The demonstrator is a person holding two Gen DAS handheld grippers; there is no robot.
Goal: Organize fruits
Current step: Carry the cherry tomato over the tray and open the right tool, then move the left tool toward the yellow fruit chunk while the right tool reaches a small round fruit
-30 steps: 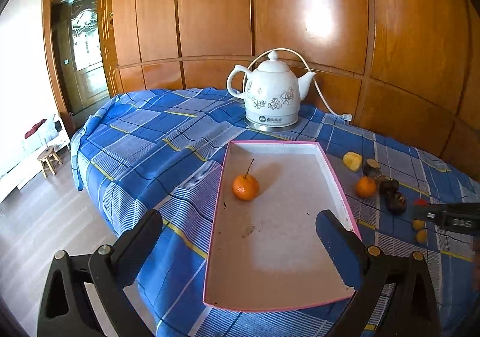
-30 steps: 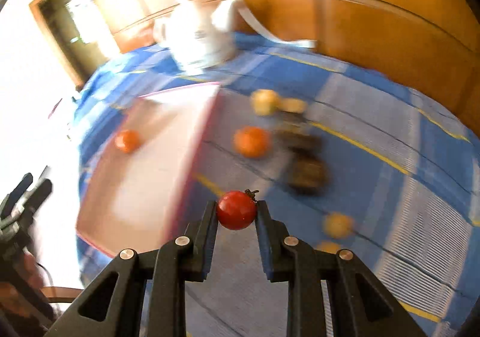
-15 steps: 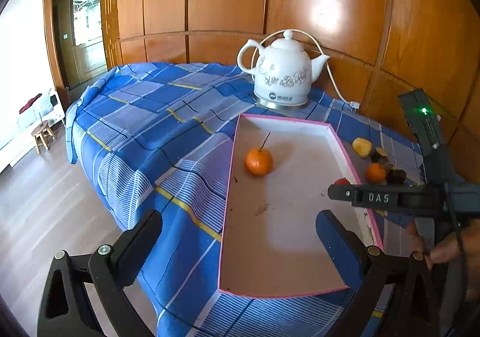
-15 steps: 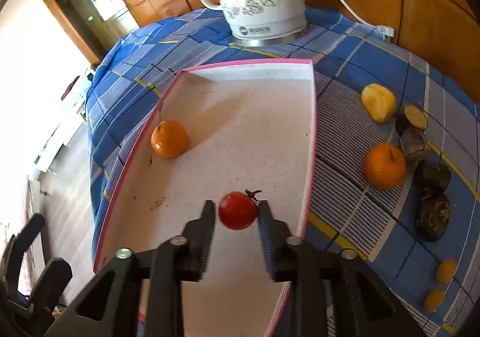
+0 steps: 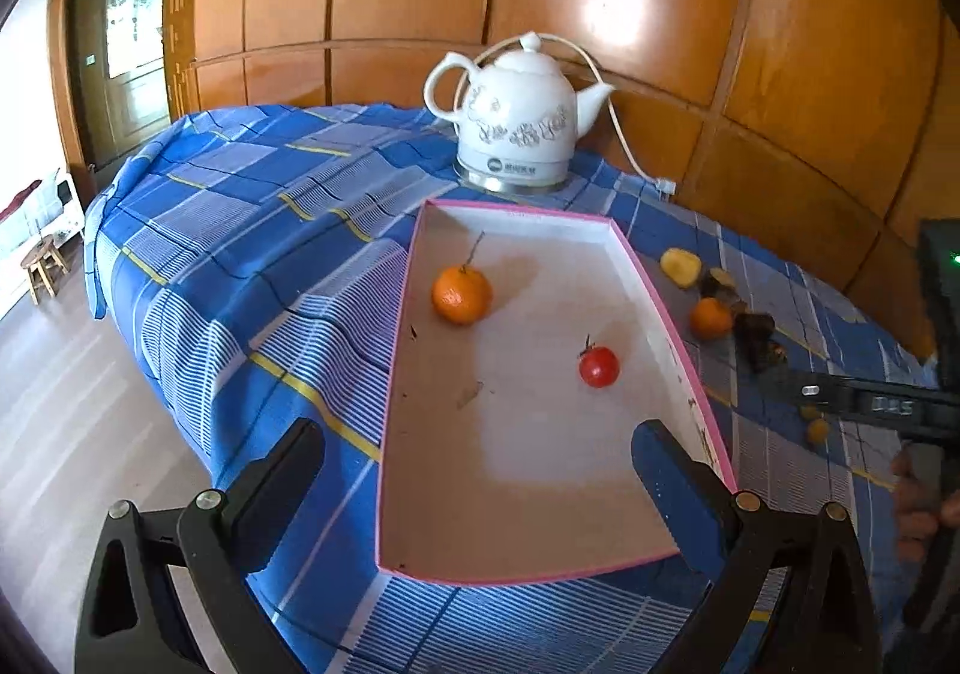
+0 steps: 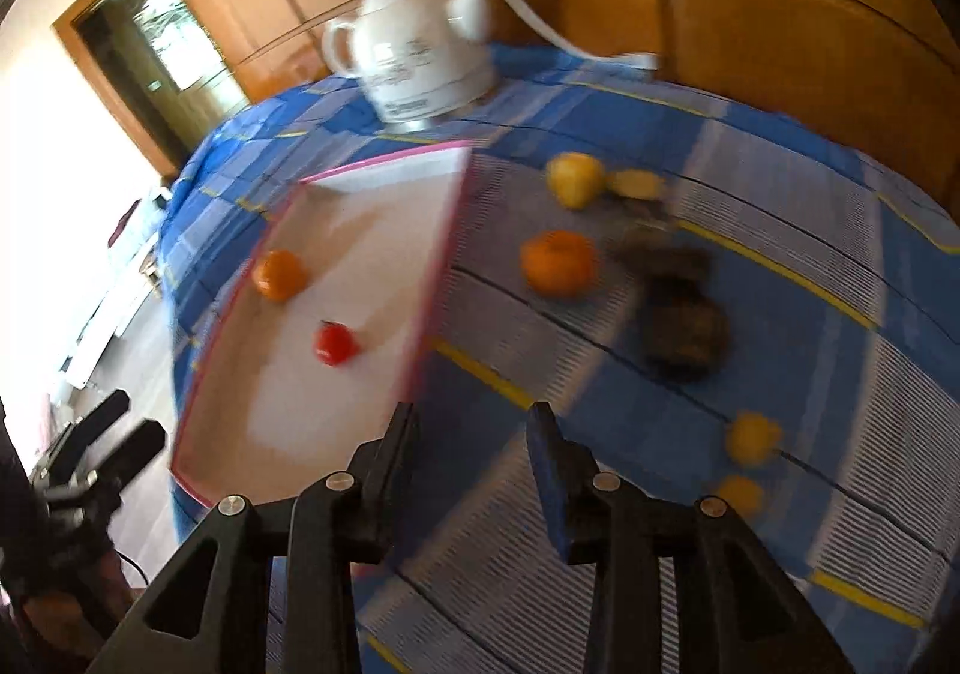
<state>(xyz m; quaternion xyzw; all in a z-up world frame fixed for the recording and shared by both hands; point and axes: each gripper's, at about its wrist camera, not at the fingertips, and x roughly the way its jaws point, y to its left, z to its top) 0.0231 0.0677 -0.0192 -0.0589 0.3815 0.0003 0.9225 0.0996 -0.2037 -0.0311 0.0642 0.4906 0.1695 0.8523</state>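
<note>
A pink-rimmed white tray (image 5: 666, 308) (image 6: 444, 248) lies on the blue checked cloth. Inside it rest an orange mandarin (image 5: 462, 294) (image 6: 279, 275) and a small red tomato (image 5: 599, 366) (image 6: 334, 344). My left gripper (image 5: 480, 446) hangs open over the tray's near end, with nothing between its fingers. My right gripper (image 6: 471, 422) hovers just right of the tray's near corner; its jaws are opening and hold nothing. On the cloth to the right lie another mandarin (image 5: 710, 318) (image 6: 558, 261), a yellow fruit (image 5: 680, 266) (image 6: 574, 179), dark fruits (image 6: 681, 323) and small yellow fruits (image 6: 751, 437).
A white ceramic kettle (image 5: 516, 125) (image 6: 420, 56) with its cord stands behind the tray against the wooden wall panels. The table edge drops to the floor on the left, where a small stool (image 5: 42, 269) stands. A hand (image 5: 924, 506) grips the right tool.
The right gripper carried the tomato over the tray, let it go there, and pulled back to the right with its jaws parted. The left gripper sank slightly.
</note>
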